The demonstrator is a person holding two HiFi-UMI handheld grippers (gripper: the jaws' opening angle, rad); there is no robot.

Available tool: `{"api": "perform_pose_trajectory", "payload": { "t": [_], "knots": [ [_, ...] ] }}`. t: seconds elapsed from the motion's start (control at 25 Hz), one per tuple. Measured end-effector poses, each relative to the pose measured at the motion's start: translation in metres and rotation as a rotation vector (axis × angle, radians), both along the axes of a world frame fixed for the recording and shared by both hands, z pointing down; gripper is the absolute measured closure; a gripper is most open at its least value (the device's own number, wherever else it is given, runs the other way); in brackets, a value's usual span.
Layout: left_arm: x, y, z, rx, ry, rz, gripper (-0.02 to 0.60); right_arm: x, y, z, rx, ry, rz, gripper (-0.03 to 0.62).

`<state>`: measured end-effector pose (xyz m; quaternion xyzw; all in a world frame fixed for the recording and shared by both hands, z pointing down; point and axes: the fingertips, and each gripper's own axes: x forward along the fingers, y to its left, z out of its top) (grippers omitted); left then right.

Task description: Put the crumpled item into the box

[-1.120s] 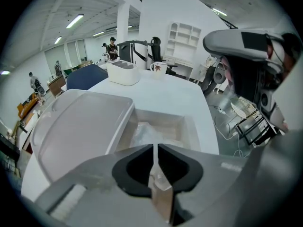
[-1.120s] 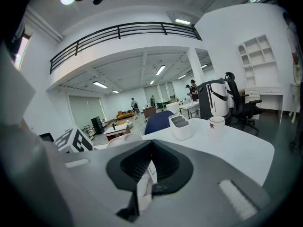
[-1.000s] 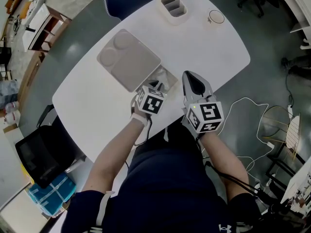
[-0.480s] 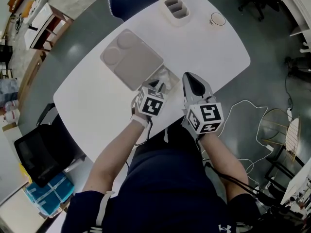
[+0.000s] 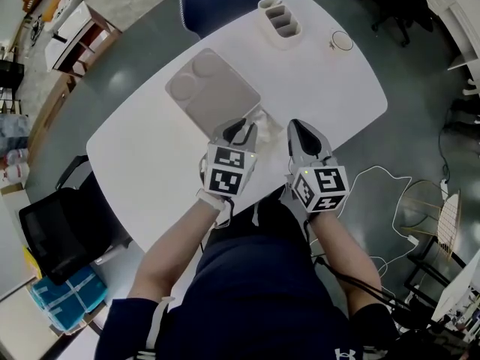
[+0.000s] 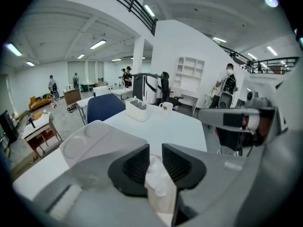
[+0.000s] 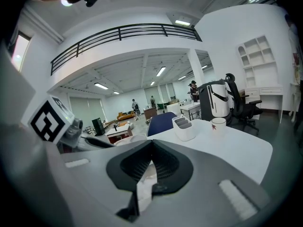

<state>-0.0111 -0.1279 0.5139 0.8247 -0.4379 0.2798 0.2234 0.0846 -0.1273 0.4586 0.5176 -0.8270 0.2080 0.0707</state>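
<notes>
crumpled item (image 6: 159, 182) | pinched, mostly hidden in left claw (image 6: 155, 151)

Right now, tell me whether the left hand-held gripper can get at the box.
Probably yes: the left hand-held gripper, shut on the crumpled item, sits right beside the box, with nothing visible between them.

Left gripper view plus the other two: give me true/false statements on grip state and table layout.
1. The left gripper has the crumpled item between its jaws. True.
2. The crumpled item lies inside the box. False: it is in the left gripper's jaws, outside the box, near the box's corner.
3. The right gripper has its jaws spread wide. False: their tips meet.
4. A mug stands on the table near the white organizer. True.
</notes>
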Motion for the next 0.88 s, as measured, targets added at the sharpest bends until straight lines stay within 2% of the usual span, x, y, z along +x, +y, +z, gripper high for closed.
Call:
{"api": "perform_pose_trajectory", "payload": {
  "t": [0.4, 0.56, 0.88],
  "knots": [
    [-0.016, 0.009, -0.086, 0.152, 0.151, -0.052, 0.489, -0.006, 0.012, -0.039, 0.053, -0.026, -0.003, 0.592],
    [-0.018, 0.015, -0.122, 0.224, 0.229, -0.036, 0.5, -0.006, 0.016, -0.061, 0.072, -0.044, -0.008, 0.592],
    [-0.029, 0.03, -0.195, 0.39, 0.326, -0.039, 0.517, -0.006, 0.017, -0.115, 0.152, -0.079, -0.011, 0.592]
  ]
}}
